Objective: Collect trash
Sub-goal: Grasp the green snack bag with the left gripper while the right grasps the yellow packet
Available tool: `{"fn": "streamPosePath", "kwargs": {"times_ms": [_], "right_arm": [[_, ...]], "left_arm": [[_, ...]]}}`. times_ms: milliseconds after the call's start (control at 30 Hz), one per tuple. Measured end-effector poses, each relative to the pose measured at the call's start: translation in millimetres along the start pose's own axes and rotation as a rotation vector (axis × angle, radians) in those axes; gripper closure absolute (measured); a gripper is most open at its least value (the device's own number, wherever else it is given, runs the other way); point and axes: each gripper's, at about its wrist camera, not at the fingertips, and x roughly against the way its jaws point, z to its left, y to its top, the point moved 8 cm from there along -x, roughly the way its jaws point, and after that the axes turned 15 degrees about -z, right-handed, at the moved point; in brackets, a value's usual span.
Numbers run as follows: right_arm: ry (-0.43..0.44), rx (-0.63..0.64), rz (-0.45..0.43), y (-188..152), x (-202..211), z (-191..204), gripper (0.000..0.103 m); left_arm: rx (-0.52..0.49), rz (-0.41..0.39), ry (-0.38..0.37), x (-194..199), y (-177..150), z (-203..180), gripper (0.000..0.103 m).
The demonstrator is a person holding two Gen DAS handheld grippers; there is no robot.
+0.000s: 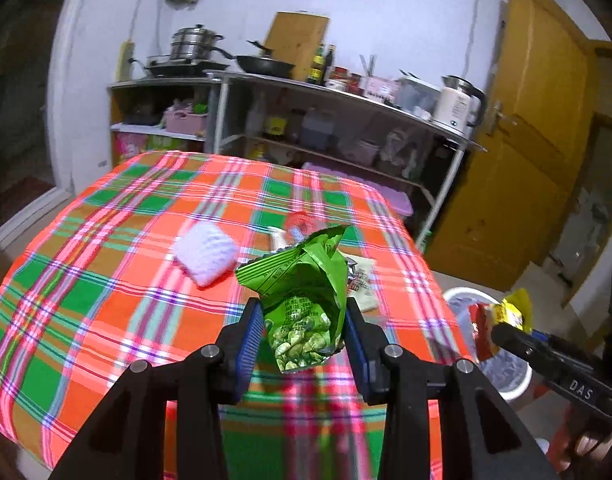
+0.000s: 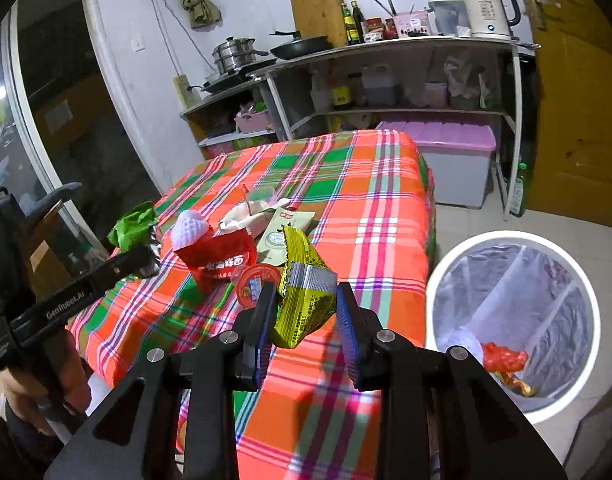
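In the left wrist view my left gripper (image 1: pixel 304 332) is shut on a crumpled green snack bag (image 1: pixel 302 292), held above the plaid table (image 1: pixel 106 280). In the right wrist view my right gripper (image 2: pixel 306 304) is shut on a yellow wrapper (image 2: pixel 306 292). A red packet with a round lid (image 2: pixel 226 260) hangs against its left finger; whether it is pinched too is unclear. From the left camera the right gripper (image 1: pixel 505 332) shows over the white bin (image 1: pixel 505 388). The right camera sees the left gripper (image 2: pixel 146 256) with its green bag (image 2: pixel 134 224).
The white bin (image 2: pixel 501 235) stands on the floor right of the table, lined with clear plastic, red trash (image 2: pixel 501 356) inside. On the cloth lie a white foam pad (image 1: pixel 206 254), a pale wrapper (image 1: pixel 361 284) and a small bottle (image 1: pixel 278 236). Shelves line the back wall.
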Motion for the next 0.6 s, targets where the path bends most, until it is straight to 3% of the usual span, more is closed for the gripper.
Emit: {"fn": "streamPosePath", "kwargs": {"times_ms": [600], "right_arm": [[-0.101,-0.057,-0.047,-1,49,-57,0.072]], "left_arm": [[-0.123,0.064,-0.200,-3,-27,-113,0.063]]}}
